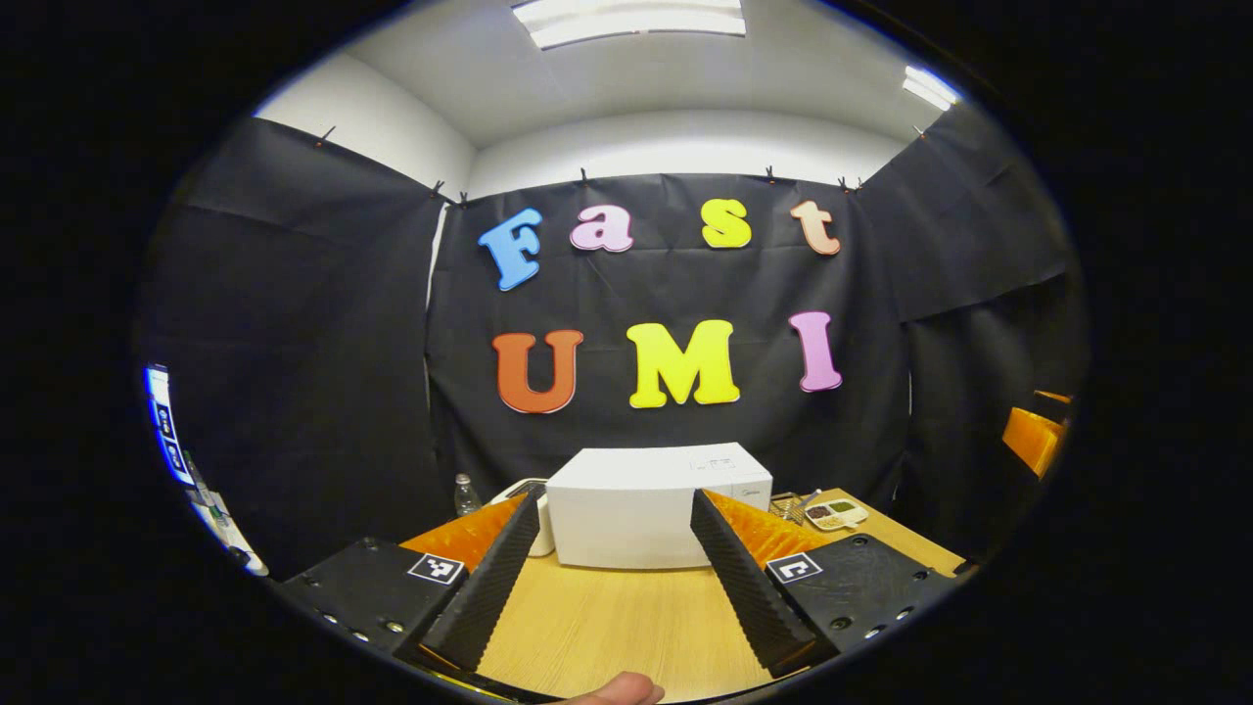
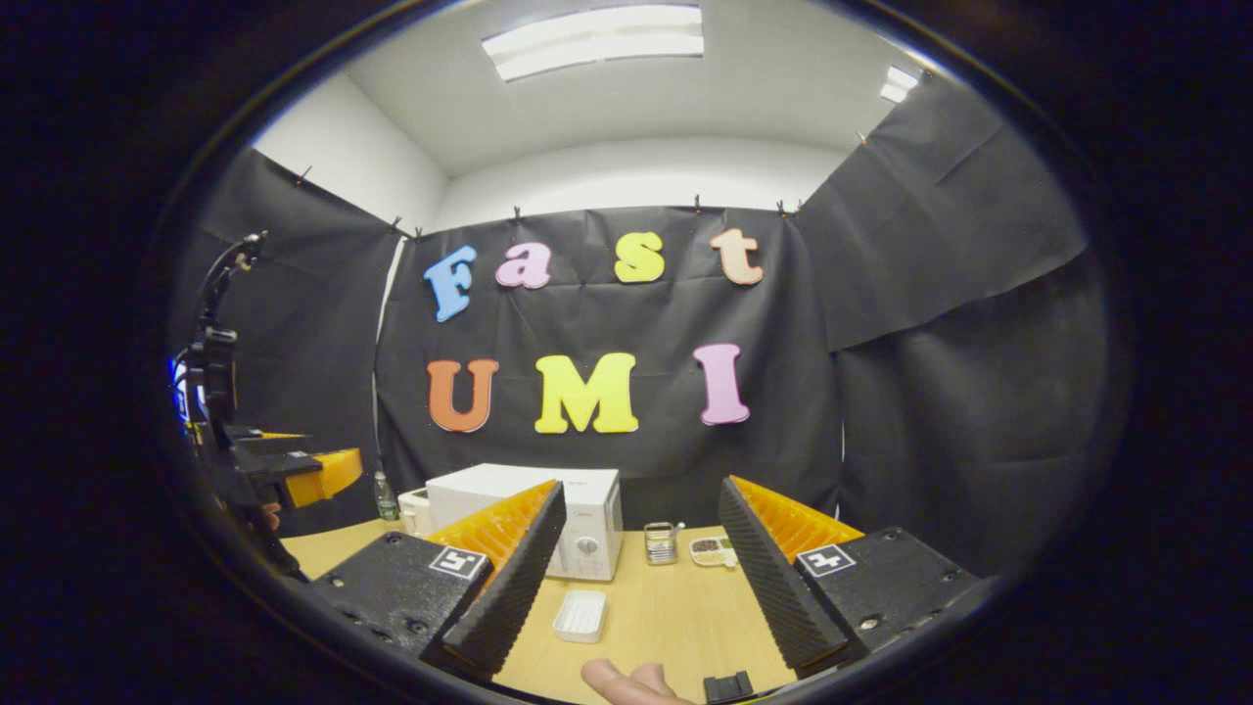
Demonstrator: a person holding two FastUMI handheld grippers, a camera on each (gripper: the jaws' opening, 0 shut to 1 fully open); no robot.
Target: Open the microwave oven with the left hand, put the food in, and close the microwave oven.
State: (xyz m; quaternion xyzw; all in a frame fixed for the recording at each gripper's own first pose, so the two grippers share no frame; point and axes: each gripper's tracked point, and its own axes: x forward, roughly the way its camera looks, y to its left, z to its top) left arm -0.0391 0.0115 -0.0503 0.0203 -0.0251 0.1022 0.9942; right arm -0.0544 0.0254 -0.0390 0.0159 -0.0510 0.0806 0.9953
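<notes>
While shut, boxy white microwave sits on woodgrain table.

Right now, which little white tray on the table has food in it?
The divided tray far back, right of the microwave and beside the small wire rack, holds dark and green bits. The ribbed white tray lying nearer, in front of the microwave, holds nothing.

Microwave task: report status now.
Left gripper open, empty. Right gripper open, empty. Microwave shut, untouched; white tray on table before it.
</notes>
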